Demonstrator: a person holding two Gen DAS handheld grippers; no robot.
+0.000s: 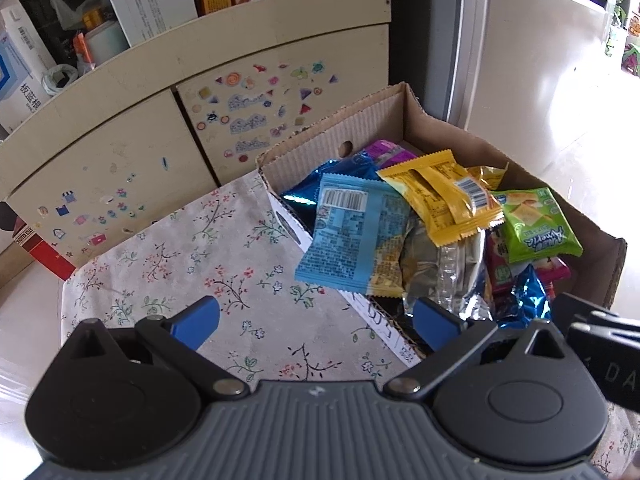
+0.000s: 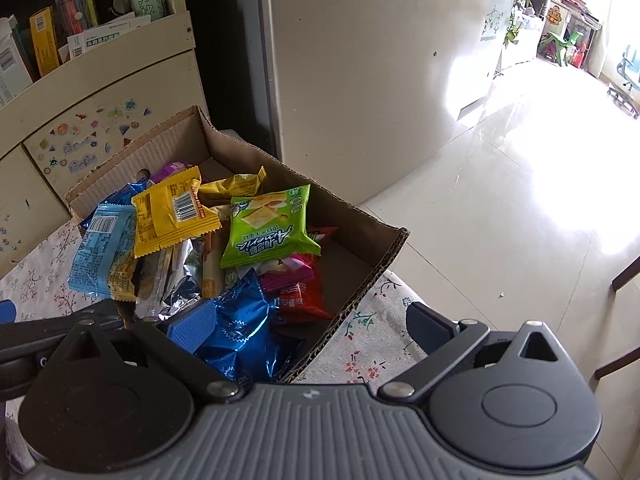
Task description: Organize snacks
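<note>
A cardboard box (image 1: 472, 136) (image 2: 376, 252) sits on a floral tablecloth (image 1: 180, 248) and holds a heap of snack packets. On top lie a light-blue packet (image 1: 352, 232) (image 2: 104, 248), a yellow packet (image 1: 444, 200) (image 2: 172, 212), a green packet (image 1: 532, 224) (image 2: 272, 228) and a shiny blue foil packet (image 2: 240, 328). My left gripper (image 1: 316, 320) is open and empty over the box's near left edge. My right gripper (image 2: 312, 328) is open and empty over the box's near right corner, its left fingertip (image 2: 192, 328) beside the foil packet.
A cream cabinet (image 1: 120, 152) with stickers stands behind the table, with boxes and books on its shelf (image 1: 160, 4). A pale appliance (image 2: 360, 60) stands right of the box. Glossy tiled floor (image 2: 500, 208) lies to the right. A red box (image 1: 48, 256) sits by the cabinet.
</note>
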